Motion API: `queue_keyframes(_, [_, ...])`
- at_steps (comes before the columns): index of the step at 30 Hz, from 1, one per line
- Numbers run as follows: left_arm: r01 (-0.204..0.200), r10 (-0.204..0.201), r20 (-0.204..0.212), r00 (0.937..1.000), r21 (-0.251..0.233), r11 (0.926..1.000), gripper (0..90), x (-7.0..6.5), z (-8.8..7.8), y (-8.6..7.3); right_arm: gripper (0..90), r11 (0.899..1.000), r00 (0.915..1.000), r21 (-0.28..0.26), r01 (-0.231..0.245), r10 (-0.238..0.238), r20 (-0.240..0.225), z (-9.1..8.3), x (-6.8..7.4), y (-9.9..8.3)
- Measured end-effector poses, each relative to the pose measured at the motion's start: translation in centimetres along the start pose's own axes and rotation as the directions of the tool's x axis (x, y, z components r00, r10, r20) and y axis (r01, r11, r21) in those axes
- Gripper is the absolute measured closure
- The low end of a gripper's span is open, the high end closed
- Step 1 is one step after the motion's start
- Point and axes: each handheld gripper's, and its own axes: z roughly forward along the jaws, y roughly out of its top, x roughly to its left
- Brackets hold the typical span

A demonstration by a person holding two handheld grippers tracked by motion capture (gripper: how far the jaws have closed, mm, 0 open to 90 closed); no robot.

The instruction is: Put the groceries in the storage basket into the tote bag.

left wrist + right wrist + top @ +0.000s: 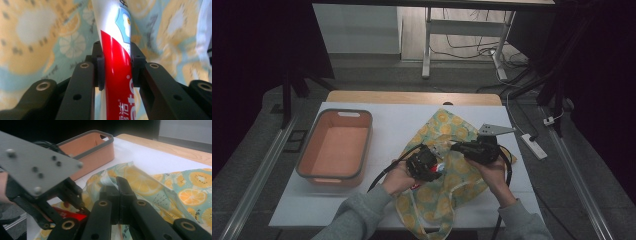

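Grey sleeves point(362, 215) enter from the bottom edge of the high view, each hand carrying a claw over a lemon-print cloth bag point(447, 170).

Room to move: the bag lies on the right half of the white desk point(392, 125), and its lower end hangs past the near edge between the forearms. An orange bin point(336, 148) with a grey rim sits at the left, well apart from the bag, with a strip of bare white between them. Bare desk also runs behind the bag up to the wooden far edge. At the right the bag comes near the desk's side edge. Both claws meet over the middle of the bag, just beside each other, cables trailing back toward the person.

Left claw point(115, 65): clenched on a toothpaste tube point(117, 50), pads pressing its two sides. Tube is red at the near end with white lettering, white farther up with a pale blue emblem; it stands along the jaws, pointing at the printed cloth behind it. In the high view the tube's red shows at this claw, over the bag.

Right claw point(119, 192): jaws together, pinching a raised fold of the bag's edge point(110, 178). Bag print: orange and yellow citrus slices on pale green.
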Motion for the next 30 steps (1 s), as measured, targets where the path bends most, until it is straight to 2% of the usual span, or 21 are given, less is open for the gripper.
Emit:
queue_keyframes(5, [0.05, -0.049, 0.006, 0.9988, -0.031, 0.9983, 72.3, 0.5, 1.1, 0.8, 89.0, 1.0, 0.9999, -0.003, -0.007, 0.007, 0.007, 0.0, -0.2, -0.1])
queue_keyframes(9, [0.098, -0.098, -0.003, 0.9952, -0.078, 0.9921, 72.2, 0.7, 2.3, 1.1, 89.0, 1.0, 0.9998, -0.002, -0.014, 0.014, 0.012, 0.0, -0.3, -0.1])
queue_keyframes(13, [0.101, -0.106, -0.045, 0.9933, -0.104, 0.9894, 71.9, 0.4, 3.6, 1.3, 89.0, 1.0, 0.9997, -0.006, -0.015, 0.016, 0.017, -0.2, -0.4, -0.1])
queue_keyframes(18, [0.088, -0.093, -0.073, 0.9931, -0.065, 0.994, 71.6, 0.4, 5.3, 1.4, 89.0, 1.0, 0.9997, -0.008, -0.016, 0.016, 0.018, -0.4, -0.5, -0.1])
queue_keyframes(20, [0.088, -0.091, -0.068, 0.9936, -0.048, 0.995, 71.3, 0.5, 5.8, 1.3, 89.0, 1.0, 0.9997, -0.006, -0.016, 0.016, 0.02, -0.4, -0.5, -0.2])
queue_keyframes(22, [0.079, -0.082, -0.086, 0.9929, -0.036, 0.9962, 70.5, 0.4, 6.1, 1.1, 89.0, 1.0, 0.9996, -0.005, -0.019, 0.019, 0.022, -0.4, -0.6, -0.2])
queue_keyframes(24, [0.084, -0.086, -0.077, 0.9933, -0.032, 0.9959, 65.1, 0.4, 6.1, 1.1, 89.0, 1.0, 0.9995, -0.004, -0.021, 0.021, 0.025, -0.3, -0.7, -0.3])
queue_keyframes(25, [0.09, -0.095, -0.084, 0.992, -0.052, 0.9945, 59.0, 0.3, 5.8, 1.0, 89.0, 1.0, 0.9994, -0.004, -0.024, 0.024, 0.026, -0.3, -0.8, -0.3])
queue_keyframes(27, [0.107, -0.113, -0.066, 0.9914, -0.092, 0.99, 52.0, 0.2, 5.0, 1.0, 89.0, 1.0, 0.9992, -0.003, -0.029, 0.029, 0.026, -0.3, -1.0, -0.4])
queue_keyframes(28, [0.104, -0.111, -0.072, 0.9912, -0.095, 0.99, 47.7, 0.1, 4.6, 0.9, 89.0, 1.0, 0.9992, 0.0, -0.028, 0.028, 0.027, -0.3, -1.1, -0.5])
queue_keyframes(29, [0.087, -0.094, -0.086, 0.9918, -0.085, 0.9926, 39.2, -0.1, 4.1, 0.9, 89.0, 0.999, 0.9989, 0.003, -0.033, 0.032, 0.032, -0.4, -1.2, -0.5])
queue_keyframes(30, [0.072, -0.079, -0.097, 0.9921, -0.073, 0.9947, 39.2, -0.2, 3.8, 0.8, 89.0, 0.999, 0.9989, 0.003, -0.033, 0.032, 0.032, -0.4, -1.2, -0.5])
